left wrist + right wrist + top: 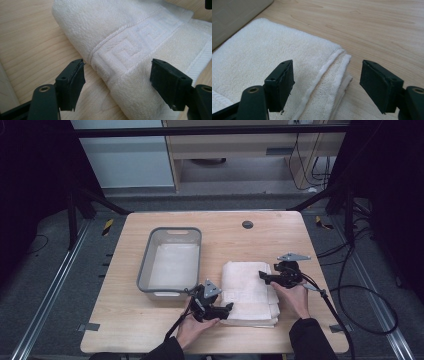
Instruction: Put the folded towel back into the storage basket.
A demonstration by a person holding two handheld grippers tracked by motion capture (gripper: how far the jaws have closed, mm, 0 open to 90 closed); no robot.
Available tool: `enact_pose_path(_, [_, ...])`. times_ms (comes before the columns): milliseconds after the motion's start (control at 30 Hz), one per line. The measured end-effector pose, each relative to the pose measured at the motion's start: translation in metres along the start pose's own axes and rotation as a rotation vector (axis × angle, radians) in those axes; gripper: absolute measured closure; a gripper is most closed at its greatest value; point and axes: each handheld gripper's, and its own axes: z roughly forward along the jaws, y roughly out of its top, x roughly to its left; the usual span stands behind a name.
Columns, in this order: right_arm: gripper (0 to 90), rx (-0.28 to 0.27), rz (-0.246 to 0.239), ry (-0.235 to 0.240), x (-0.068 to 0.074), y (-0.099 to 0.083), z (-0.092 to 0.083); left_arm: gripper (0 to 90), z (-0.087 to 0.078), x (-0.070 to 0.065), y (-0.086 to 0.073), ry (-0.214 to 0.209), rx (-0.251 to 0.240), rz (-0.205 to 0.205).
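Lying folded on the table (125,320), right of a grey bin (145,265), is a white towel (247,292). Left gripper (227,308) straddles its near-left corner, right gripper (262,275) its far-right edge; both have jaws apart, gripping nothing.

No text, label, brand or number can be read in these views. The white towel (140,42) carries a woven angular border pattern, not letters.

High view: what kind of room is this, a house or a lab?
Probably a lab or recording workspace. A wooden table stands inside a dark metal frame, loose cables trail over the floor, and plain cabinets line the back.
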Motion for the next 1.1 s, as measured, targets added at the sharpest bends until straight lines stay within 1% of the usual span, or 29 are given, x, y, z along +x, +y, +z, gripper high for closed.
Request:
enact_pose_path(233, [27.1, 0.029, -0.007, 0.005, 0.002, -0.003, 0.006, 25.2, 0.005, -0.001, -0.002, -0.003, 0.006, -0.006])
enact_pose_path(300, [27.0, 0.039, -0.010, 0.004, 0.003, -0.005, 0.009, 25.0, 0.006, -0.002, -0.002, -0.012, 0.007, -0.010])
enact_pose_path(467, [26.9, 0.048, 0.007, 0.011, 0.002, -0.007, 0.011, 24.5, 0.009, -0.004, -0.003, -0.011, 0.017, -0.001])
enact_pose_path(500, [27.3, 0.056, 0.019, 0.016, 0.002, -0.008, 0.012, 24.5, 0.011, -0.004, -0.004, -0.007, 0.024, -0.002])
enact_pose_path(633, [27.5, 0.062, 0.020, 0.018, 0.003, -0.009, 0.014, 24.5, 0.013, -0.005, -0.005, -0.007, 0.022, -0.003])
enact_pose_path(667, [27.4, 0.070, 0.031, 0.019, 0.003, -0.010, 0.016, 24.5, 0.013, -0.004, -0.005, -0.008, 0.022, -0.005])
enact_pose_path(733, [27.3, 0.072, 0.034, 0.021, 0.003, -0.010, 0.016, 24.5, 0.014, -0.004, -0.006, -0.011, 0.026, -0.008])
enact_pose_path(800, [27.2, 0.081, 0.053, 0.030, 0.002, -0.011, 0.018, 24.8, 0.016, -0.003, -0.006, -0.016, 0.036, -0.014])
enact_pose_path(833, [27.2, 0.081, 0.053, 0.030, 0.002, -0.011, 0.018, 24.8, 0.016, -0.003, -0.006, -0.022, 0.039, -0.018])
enact_pose_path(867, [27.5, 0.092, 0.069, 0.032, 0.001, -0.011, 0.019, 24.8, 0.017, -0.002, -0.006, -0.029, 0.045, -0.023])
enact_pose_path(900, [27.5, 0.092, 0.069, 0.032, 0.001, -0.011, 0.019, 24.8, 0.018, -0.001, -0.006, -0.033, 0.050, -0.031])
enact_pose_path(933, [27.5, 0.094, 0.071, 0.037, 0.001, -0.012, 0.021, 24.7, 0.020, 0.001, -0.007, -0.046, 0.052, -0.047])
enact_pose_path(1100, [27.7, 0.097, 0.081, 0.039, 0.002, -0.012, 0.022, 24.8, 0.022, 0.001, -0.010, -0.067, 0.046, -0.062])
